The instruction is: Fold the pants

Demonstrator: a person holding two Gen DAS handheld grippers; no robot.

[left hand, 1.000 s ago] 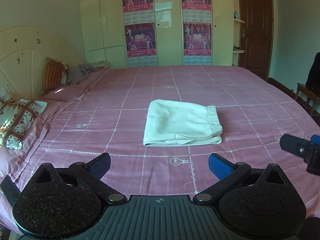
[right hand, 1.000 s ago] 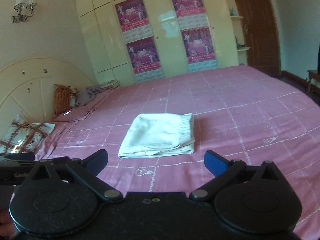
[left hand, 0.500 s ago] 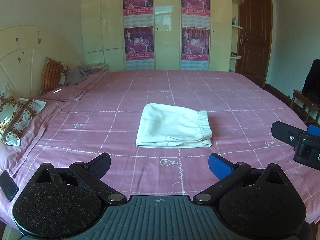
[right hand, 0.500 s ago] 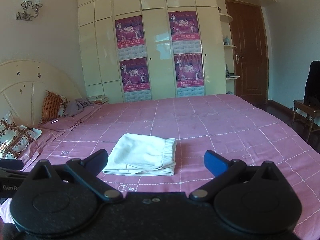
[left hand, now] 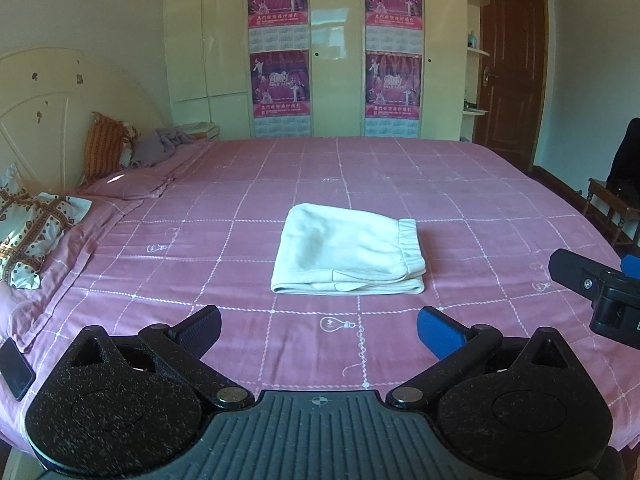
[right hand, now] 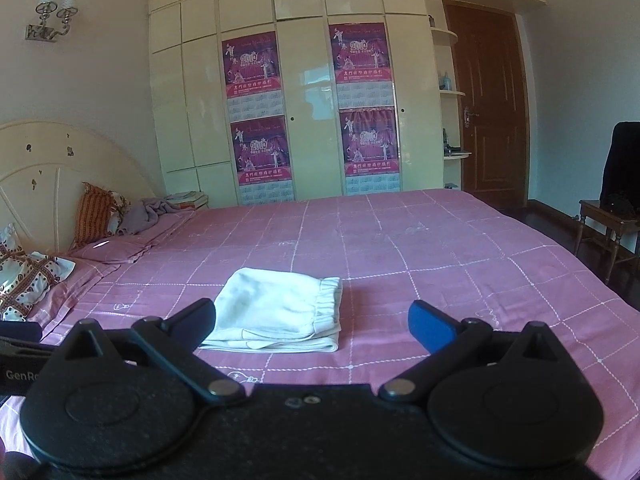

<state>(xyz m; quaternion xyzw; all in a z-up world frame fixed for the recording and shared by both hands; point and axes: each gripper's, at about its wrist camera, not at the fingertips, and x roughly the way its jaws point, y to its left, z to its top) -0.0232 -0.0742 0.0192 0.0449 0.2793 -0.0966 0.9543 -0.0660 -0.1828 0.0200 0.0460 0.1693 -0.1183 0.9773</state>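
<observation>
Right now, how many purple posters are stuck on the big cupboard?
4, all on the cupboard doors: upper left, lower left, upper right, lower right. None look hidden.

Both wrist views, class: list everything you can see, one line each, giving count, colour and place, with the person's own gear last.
pants: one, cream, folded flat mid-bed, touched by neither gripper.
bedspread: one, pink with white grid lines, covering the bed.
headboard: one, cream, chipped, far left.
pillows: one orange striped, one patterned white and brown, by the headboard.
wardrobe: one, cream, back wall.
posters: four, purple, on the wardrobe doors.
door: one, brown, right of the wardrobe.
wall lamp: one, two shades, upper left.
chair: one, wooden, dark item on it, far right.
left gripper: one, black, fingers apart, empty.
right gripper: one, black, fingers apart, empty.
</observation>
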